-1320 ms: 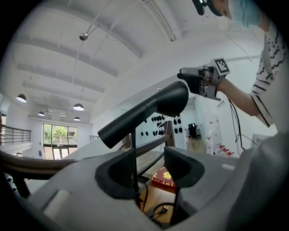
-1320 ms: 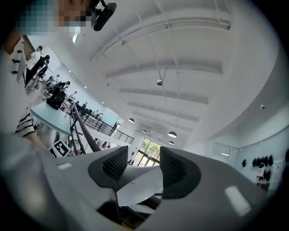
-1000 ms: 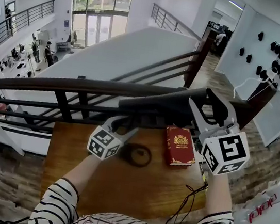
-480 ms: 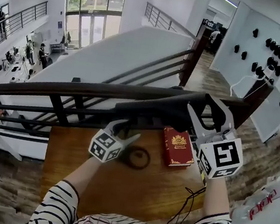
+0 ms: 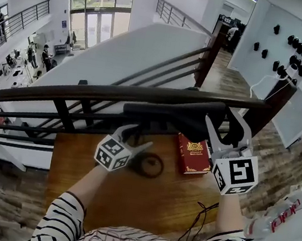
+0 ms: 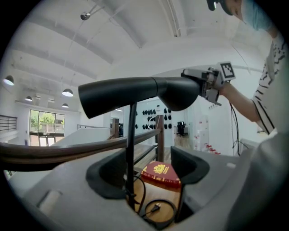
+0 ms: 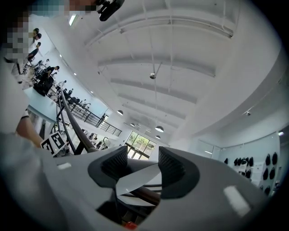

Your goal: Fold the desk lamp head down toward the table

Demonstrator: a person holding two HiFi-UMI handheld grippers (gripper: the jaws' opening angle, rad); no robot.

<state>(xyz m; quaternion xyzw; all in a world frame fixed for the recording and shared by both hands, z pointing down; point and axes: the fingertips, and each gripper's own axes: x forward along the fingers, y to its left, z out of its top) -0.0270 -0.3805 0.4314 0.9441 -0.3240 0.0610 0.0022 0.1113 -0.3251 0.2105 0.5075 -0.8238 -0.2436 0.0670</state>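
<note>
Lower than a second ago, your right gripper [image 5: 221,117] meets the right end of the lamp head [image 5: 163,113], which is level above the table [image 5: 74,184]. Left gripper view: your left gripper [image 6: 149,164] has just been opening its jaws, with the lamp stem [image 6: 130,135] loose between them. Right gripper view: the jaws are apart with nothing between the pads.

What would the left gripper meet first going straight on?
Likely the lamp's stem, already between the fingers of the left gripper, which have just been opening; the red book lies beyond.

Matt black lamp head [image 6: 131,94], grained wood table [image 5: 127,203], smooth red book [image 5: 193,156], striped cloth sleeve [image 5: 60,222]
</note>
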